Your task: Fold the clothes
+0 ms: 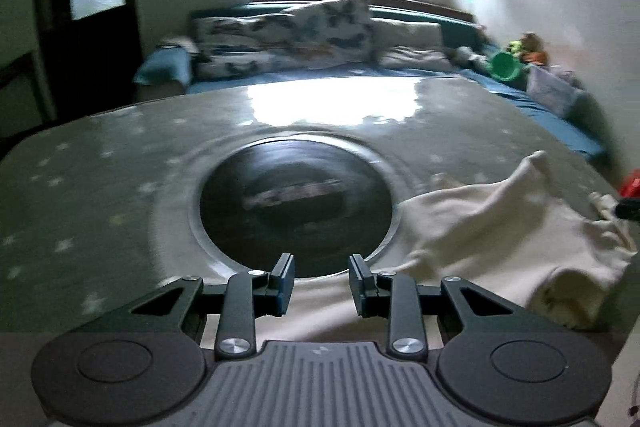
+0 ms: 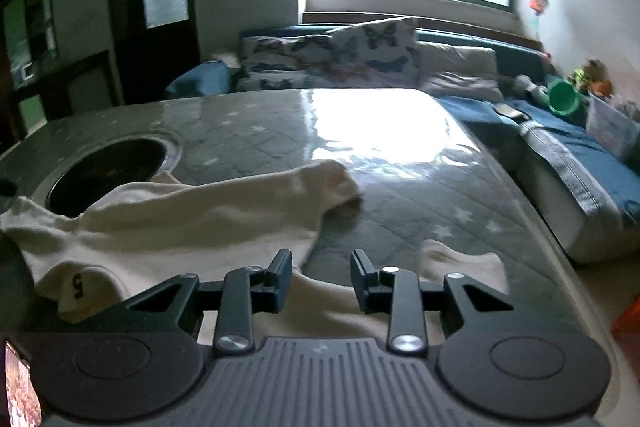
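A cream-white soft cloth garment (image 2: 208,211) lies crumpled on the grey star-print table (image 2: 280,139), next to the round dark glass plate (image 1: 296,203) set in it. Small dark letters mark its hem, too blurry to read. The left gripper (image 1: 322,285) and right gripper (image 2: 322,281) hang just above the cloth, jaws apart, holding nothing.

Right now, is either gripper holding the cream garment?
No. The left gripper and right gripper are both open above the cream garment, holding nothing.
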`<state>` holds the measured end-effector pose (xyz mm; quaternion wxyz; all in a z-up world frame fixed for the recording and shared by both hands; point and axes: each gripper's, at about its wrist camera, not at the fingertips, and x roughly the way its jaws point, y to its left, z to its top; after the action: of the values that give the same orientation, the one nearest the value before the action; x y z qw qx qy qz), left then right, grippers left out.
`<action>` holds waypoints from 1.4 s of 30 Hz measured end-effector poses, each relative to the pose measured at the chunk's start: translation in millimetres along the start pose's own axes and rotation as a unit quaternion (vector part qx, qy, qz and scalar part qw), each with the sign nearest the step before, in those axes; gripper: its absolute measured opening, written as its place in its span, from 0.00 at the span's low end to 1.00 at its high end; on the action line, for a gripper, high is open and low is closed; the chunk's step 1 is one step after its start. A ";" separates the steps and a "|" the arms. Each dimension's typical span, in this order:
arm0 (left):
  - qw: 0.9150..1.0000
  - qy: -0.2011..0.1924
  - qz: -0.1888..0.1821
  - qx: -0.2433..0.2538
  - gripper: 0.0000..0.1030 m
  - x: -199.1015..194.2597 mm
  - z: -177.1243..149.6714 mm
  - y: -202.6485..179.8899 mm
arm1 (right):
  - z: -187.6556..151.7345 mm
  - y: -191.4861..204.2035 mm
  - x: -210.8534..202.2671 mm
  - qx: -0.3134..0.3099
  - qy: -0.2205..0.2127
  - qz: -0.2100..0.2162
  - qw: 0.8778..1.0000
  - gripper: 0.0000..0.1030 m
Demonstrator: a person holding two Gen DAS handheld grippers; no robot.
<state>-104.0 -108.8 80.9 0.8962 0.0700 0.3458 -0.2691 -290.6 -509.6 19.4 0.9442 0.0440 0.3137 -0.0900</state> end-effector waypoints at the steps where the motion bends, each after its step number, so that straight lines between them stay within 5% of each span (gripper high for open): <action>1: 1.000 0.000 -0.009 -0.001 0.31 7.2 5.0 -6.0 | 2.0 1.9 3.0 -0.002 -0.001 0.003 1.000 0.31; 11: 0.996 0.024 -0.081 0.015 0.30 89.1 54.3 -68.3 | 29.3 -2.1 43.7 0.016 0.007 0.015 1.000 0.31; 23: 0.989 0.083 -0.109 0.050 0.32 175.8 77.8 -99.2 | 56.6 -45.1 82.4 0.085 0.022 0.034 0.996 0.31; 29: 0.987 0.089 -0.121 0.061 0.31 181.8 74.4 -101.9 | 63.8 -58.3 99.0 0.108 0.030 0.046 0.993 0.31; 33: 0.984 0.089 -0.132 0.076 0.15 179.6 74.5 -105.2 | 66.5 -65.2 111.0 0.132 0.039 0.059 0.989 0.31; 42: 0.993 0.032 -0.086 0.078 0.08 162.2 91.8 -94.2 | 70.1 -79.1 142.1 0.201 0.071 0.101 0.972 0.32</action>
<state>-0.7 -287.5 49.0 0.8498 0.1187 0.3571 -0.3691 -153.4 -617.1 -12.0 0.8956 0.2704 0.3493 -0.0519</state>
